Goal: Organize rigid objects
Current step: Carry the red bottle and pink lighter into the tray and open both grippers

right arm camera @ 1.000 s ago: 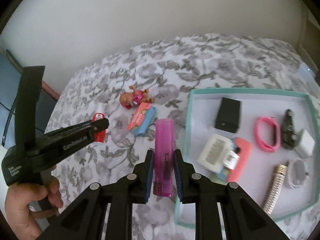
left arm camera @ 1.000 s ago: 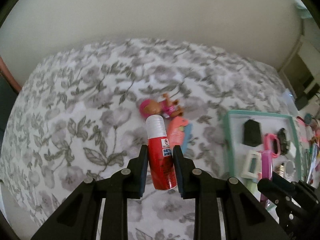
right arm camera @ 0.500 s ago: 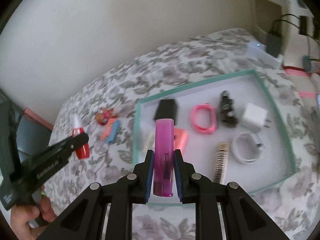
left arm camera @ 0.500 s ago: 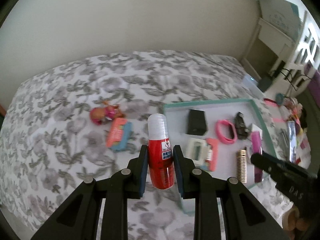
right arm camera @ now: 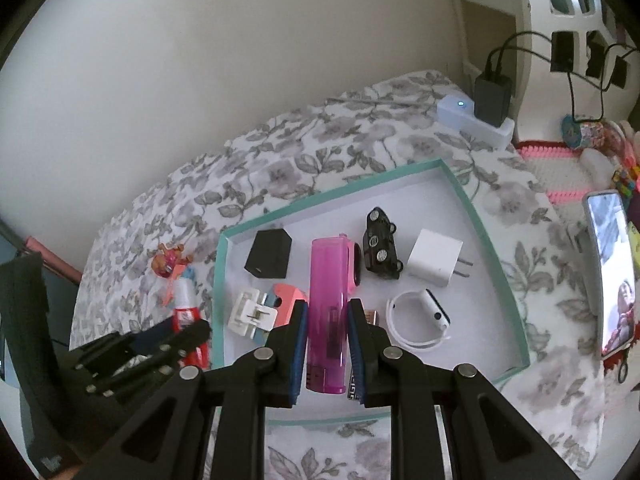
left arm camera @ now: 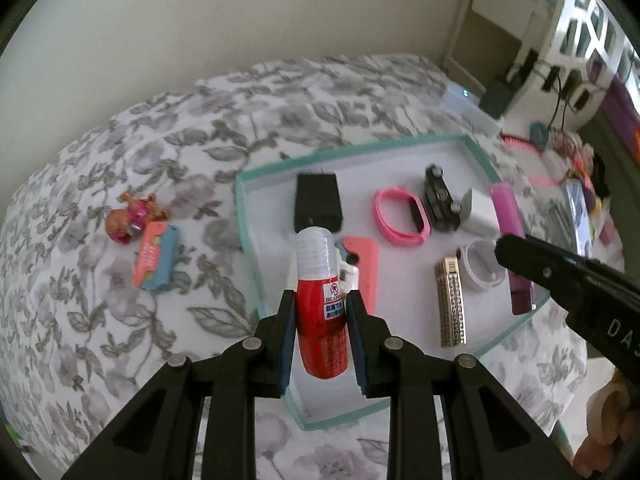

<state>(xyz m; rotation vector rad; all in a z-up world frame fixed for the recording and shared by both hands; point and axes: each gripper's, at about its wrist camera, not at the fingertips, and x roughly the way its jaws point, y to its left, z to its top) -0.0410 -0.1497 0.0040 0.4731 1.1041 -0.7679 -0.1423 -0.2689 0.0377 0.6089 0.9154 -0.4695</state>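
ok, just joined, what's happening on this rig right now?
A person is sorting small items into a teal-rimmed tray on a floral bedspread. The left gripper is shut on a red bottle, the right gripper on a pink lighter; both hover over the tray. A doll and a small orange-blue pack are not yet in the tray.

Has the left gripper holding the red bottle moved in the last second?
Yes. The left gripper carried the red bottle with clear cap from above the floral bedspread, beside the small doll, across to the teal-rimmed tray.
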